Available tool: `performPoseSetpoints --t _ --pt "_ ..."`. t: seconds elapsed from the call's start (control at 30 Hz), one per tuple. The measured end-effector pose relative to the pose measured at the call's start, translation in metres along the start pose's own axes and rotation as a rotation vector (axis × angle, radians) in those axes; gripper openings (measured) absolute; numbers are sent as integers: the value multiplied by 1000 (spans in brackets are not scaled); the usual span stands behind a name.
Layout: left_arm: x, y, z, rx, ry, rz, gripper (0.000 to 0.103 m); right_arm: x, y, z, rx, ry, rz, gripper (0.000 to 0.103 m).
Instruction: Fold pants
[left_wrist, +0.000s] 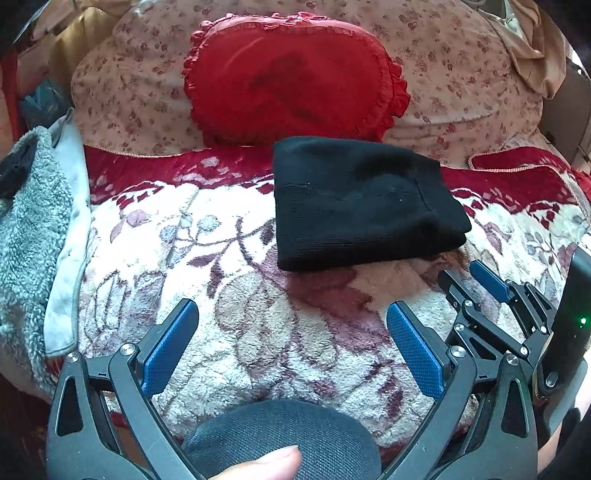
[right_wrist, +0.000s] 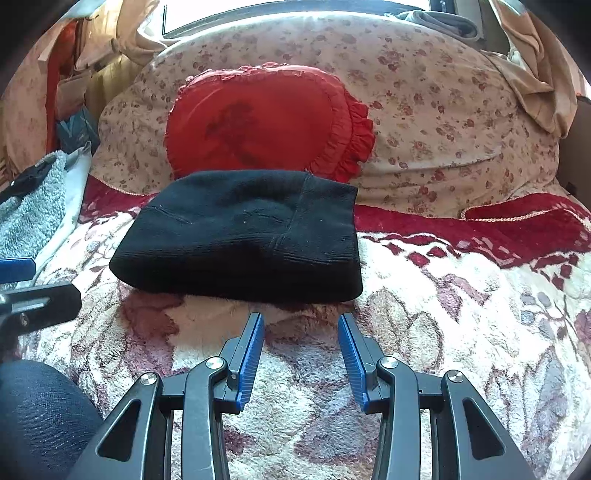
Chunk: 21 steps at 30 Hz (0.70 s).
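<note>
Folded black knit pants (right_wrist: 240, 236) lie in a compact stack on a plush floral blanket (right_wrist: 443, 332), both grippers hanging just short of them with nothing held

The stack sits toward the blanket's far edge, just in front of a red heart-shaped frilled cushion (right_wrist: 266, 118) propped on flowered bedding, and its layers look squared, so the folding seems finished. The left gripper (left_wrist: 291, 339) hangs near the blanket's near edge with its blue-padded fingers (left_wrist: 415, 350) spread wide and empty; the right gripper (right_wrist: 301, 354) has its jaws partly apart, clear of the pants' near edge, likely released. A grey fleece garment (left_wrist: 29, 229) lies along the blanket's left edge
</note>
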<state>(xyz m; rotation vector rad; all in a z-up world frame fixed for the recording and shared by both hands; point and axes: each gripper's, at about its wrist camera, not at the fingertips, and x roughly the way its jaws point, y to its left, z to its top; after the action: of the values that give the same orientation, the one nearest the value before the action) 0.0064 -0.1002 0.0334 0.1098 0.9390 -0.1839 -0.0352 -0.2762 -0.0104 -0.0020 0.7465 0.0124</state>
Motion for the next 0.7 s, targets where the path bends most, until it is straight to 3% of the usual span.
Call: performPoseSetpoints --t 0.13,0.33,0.7 --pt "0 -4 -1 24 -1 22 102 1 1 0 -9 -5 -5 40" --pt "2 -2 0 20 8 6 102 -5 2 2 -7 -44 -18 40" --pt "4 -3 1 25 16 -5 102 -3 2 2 -7 -37 -9 40"
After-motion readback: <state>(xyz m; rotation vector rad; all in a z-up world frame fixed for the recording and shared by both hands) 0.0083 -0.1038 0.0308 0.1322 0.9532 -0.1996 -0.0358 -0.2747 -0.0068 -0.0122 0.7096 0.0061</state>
